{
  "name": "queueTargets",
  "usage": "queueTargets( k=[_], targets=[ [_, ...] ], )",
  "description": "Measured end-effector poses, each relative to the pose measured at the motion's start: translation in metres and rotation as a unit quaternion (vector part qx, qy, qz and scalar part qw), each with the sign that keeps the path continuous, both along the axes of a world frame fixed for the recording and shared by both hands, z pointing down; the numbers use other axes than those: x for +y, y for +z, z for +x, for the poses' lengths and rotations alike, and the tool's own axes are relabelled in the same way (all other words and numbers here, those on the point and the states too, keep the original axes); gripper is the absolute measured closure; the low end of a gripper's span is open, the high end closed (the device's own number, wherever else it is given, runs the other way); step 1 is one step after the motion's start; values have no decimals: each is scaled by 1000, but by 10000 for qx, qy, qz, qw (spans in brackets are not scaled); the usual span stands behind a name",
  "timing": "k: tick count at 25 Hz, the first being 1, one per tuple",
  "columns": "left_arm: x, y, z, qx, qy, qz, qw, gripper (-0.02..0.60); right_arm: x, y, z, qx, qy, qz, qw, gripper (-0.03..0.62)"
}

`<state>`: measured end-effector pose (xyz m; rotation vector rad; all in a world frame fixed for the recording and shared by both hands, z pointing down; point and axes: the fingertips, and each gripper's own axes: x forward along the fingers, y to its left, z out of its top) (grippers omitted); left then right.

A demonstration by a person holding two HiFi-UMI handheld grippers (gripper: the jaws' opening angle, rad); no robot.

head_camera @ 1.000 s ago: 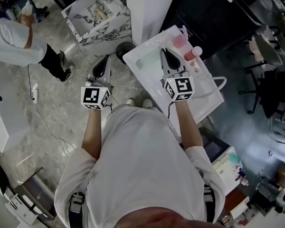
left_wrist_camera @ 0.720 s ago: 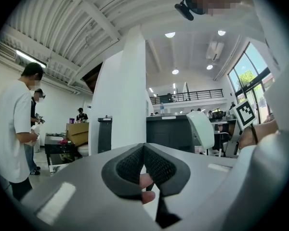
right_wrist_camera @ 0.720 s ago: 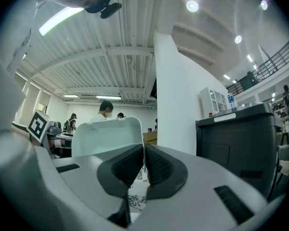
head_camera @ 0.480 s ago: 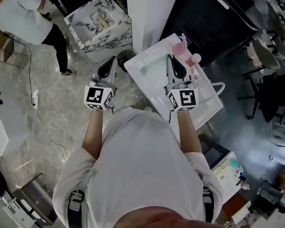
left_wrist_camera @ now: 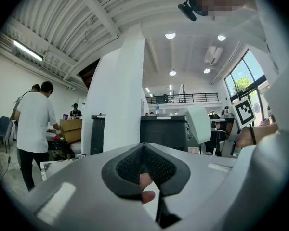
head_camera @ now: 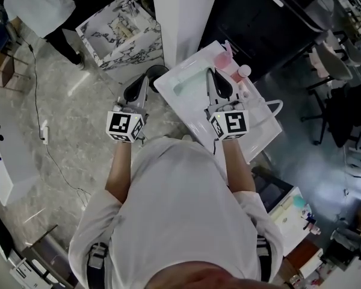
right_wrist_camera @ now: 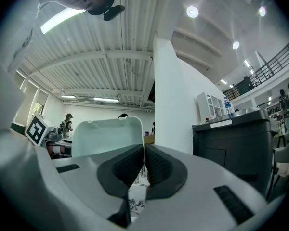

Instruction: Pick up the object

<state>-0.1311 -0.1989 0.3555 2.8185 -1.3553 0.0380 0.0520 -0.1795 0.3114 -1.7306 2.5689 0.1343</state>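
On the white table lie a pale green container, a pink cup and a small bottle with a pink cap. My right gripper hangs over the table between the container and the cup, shut with nothing in it. In the right gripper view its pads meet, and the green container stands just behind them. My left gripper is off the table's left edge, over the floor, also shut. In the left gripper view its pads touch at the tip.
A white pillar rises behind the table, and a black cabinet stands to its right. A marbled white box sits at the back left. A person in a white shirt stands at the far left. A round black stool is by the table corner.
Both grippers have stayed shut and almost in place. The person in the white shirt at the left has moved farther away, toward the top of the head view.
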Motion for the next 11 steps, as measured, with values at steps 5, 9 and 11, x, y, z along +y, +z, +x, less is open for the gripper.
queueTargets(
  k=[5,9,11],
  targets=[
    [3,1,-2,29,-7,-29,10000,583,2,0,-3,44,-12,-12,10000,580],
    [2,2,-6,43,-48,-36,10000,583,1,1,-7,72,-39,-29,10000,580],
    [2,3,-8,49,-69,-41,10000,583,1,0,-9,75,-51,-27,10000,580]
  ],
)
